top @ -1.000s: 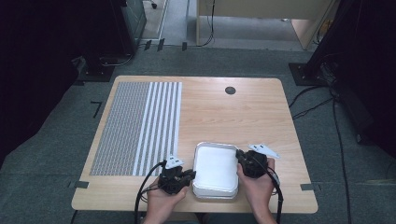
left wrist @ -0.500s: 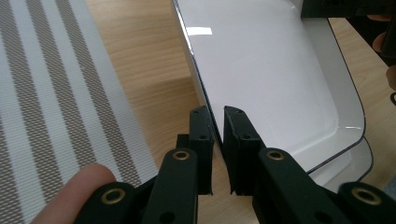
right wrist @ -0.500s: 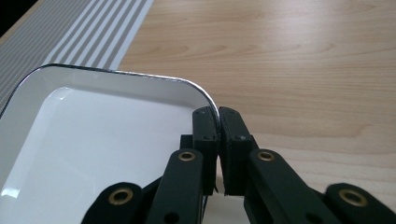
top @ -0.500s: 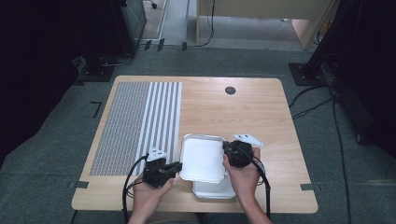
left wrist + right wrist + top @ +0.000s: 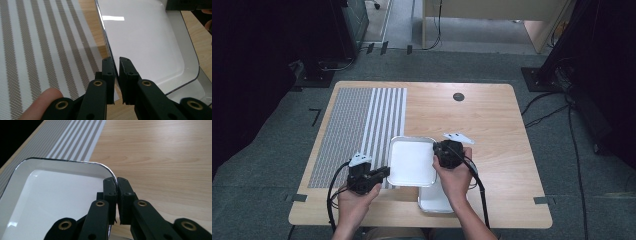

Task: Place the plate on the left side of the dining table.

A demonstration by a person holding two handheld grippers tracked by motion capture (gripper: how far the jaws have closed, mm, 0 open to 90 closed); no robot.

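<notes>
A white tray with a dark rim (image 5: 412, 161) is held over the table between both grippers. My left gripper (image 5: 385, 173) is shut on the tray's left rim; the left gripper view shows the rim pinched between the jaws of the left gripper (image 5: 116, 60), with the white tray (image 5: 145, 42) stretching away. My right gripper (image 5: 437, 152) is shut on the right rim near the far corner. The right gripper view shows that gripper (image 5: 116, 180) closed on the tray (image 5: 57, 195). A second white tray (image 5: 435, 200) lies on the table below, partly covered.
A grey-and-white striped placemat (image 5: 357, 125) covers the left part of the wooden table (image 5: 492, 120). A small dark round cap (image 5: 458, 96) sits near the far edge. Cables trail from both grippers toward the table's front edge.
The upper tray has come off the lower one and moved left and away from the person, carried by both grippers. The lower tray stays at the front edge.
</notes>
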